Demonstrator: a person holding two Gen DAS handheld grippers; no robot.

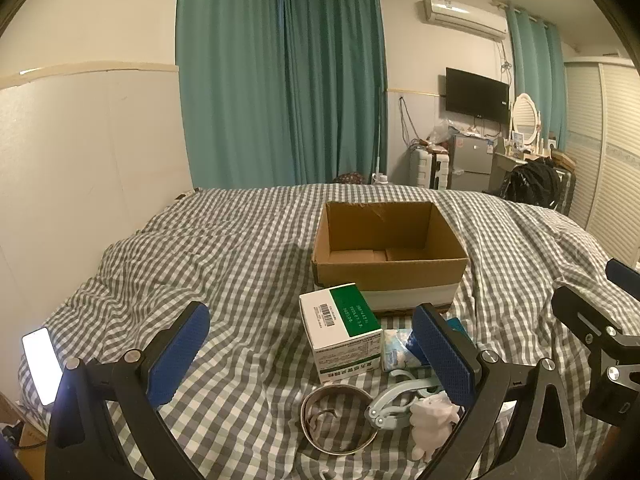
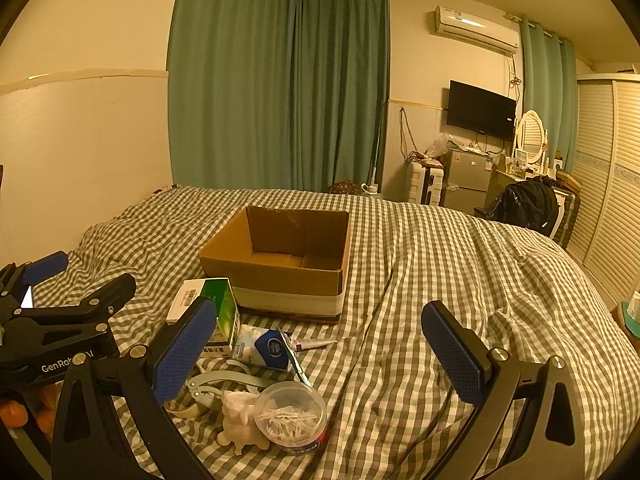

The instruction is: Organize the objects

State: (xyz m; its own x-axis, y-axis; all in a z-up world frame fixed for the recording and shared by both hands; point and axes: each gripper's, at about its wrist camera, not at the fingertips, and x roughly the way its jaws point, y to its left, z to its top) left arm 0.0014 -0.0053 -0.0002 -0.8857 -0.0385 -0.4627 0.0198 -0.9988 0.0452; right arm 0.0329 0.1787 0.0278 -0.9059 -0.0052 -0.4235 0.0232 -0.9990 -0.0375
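Observation:
An empty cardboard box (image 1: 390,254) (image 2: 280,264) stands open on the checked bed. In front of it lies a cluster: a white-and-green carton (image 1: 344,330) (image 2: 218,312), a blue-and-white packet (image 2: 264,346) (image 1: 396,350), a small tube (image 2: 316,345), a tape roll (image 1: 338,418), a pale blue clip (image 1: 394,402) (image 2: 216,386), a white toy figure (image 1: 434,420) (image 2: 240,426) and a clear tub of cotton swabs (image 2: 292,416). My left gripper (image 1: 310,358) is open above the carton and tape roll. My right gripper (image 2: 320,352) is open over the packet and tub, holding nothing.
A lit phone (image 1: 42,364) lies at the bed's left edge by the wall. The right gripper's body (image 1: 600,340) shows at the right of the left wrist view, the left one (image 2: 52,320) at the left of the right wrist view. Checked bedding (image 2: 460,280) spreads right of the box.

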